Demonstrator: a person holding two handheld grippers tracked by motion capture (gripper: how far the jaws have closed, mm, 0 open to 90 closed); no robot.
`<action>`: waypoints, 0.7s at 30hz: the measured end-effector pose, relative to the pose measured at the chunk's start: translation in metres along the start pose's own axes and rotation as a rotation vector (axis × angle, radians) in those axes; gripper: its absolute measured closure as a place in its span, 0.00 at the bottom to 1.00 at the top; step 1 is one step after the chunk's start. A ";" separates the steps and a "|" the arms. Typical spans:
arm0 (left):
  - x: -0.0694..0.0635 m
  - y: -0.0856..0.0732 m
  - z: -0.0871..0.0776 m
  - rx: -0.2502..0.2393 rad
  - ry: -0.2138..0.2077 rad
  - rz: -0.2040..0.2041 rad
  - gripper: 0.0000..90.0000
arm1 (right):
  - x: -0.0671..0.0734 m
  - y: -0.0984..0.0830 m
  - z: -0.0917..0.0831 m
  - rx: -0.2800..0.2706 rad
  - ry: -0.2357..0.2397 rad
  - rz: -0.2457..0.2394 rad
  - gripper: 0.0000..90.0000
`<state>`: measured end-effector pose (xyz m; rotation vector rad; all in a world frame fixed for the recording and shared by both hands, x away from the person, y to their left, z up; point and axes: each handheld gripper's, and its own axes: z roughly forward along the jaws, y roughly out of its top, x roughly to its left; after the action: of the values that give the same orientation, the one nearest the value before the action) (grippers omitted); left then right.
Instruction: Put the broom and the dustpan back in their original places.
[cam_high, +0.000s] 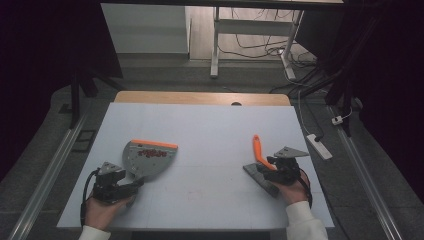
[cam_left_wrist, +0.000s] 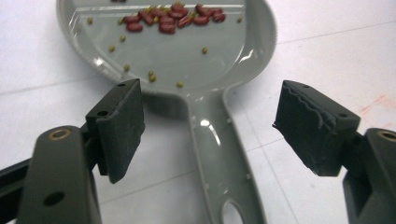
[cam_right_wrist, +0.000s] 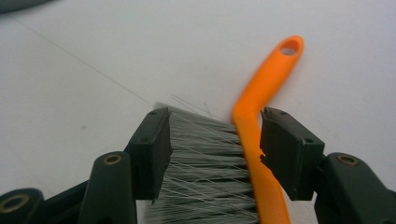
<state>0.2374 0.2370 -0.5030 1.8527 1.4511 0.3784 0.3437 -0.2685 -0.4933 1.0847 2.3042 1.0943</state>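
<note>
Several dark red beans (cam_left_wrist: 173, 18) and small yellowish grains (cam_left_wrist: 152, 76) lie in the grey dustpan (cam_left_wrist: 187, 51), which rests on the white table (cam_high: 210, 125) at our left, its lip edged orange. Our left gripper (cam_left_wrist: 208, 128) stands wide open over the pan's handle (cam_left_wrist: 224, 158), pads clear of it. At our right lies the brush (cam_right_wrist: 261, 112), orange-handled with grey bristles (cam_right_wrist: 205, 158); our right gripper (cam_right_wrist: 215, 149) straddles it loosely. Beans show up close, the orange lip from above.
</note>
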 end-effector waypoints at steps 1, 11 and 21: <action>0.000 0.000 0.001 -0.006 -0.012 0.007 0.28 | 0.001 0.000 -0.001 -0.006 0.014 -0.007 0.49; -0.002 0.014 0.015 0.013 -0.141 0.104 0.32 | 0.016 -0.004 -0.007 -0.023 0.084 -0.089 0.50; -0.004 0.016 0.023 0.045 -0.185 0.138 0.33 | 0.026 -0.011 -0.006 0.000 0.129 -0.140 0.50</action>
<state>0.2618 0.2231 -0.5071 1.9745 1.2217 0.2350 0.3179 -0.2558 -0.4981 0.8601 2.4376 1.1396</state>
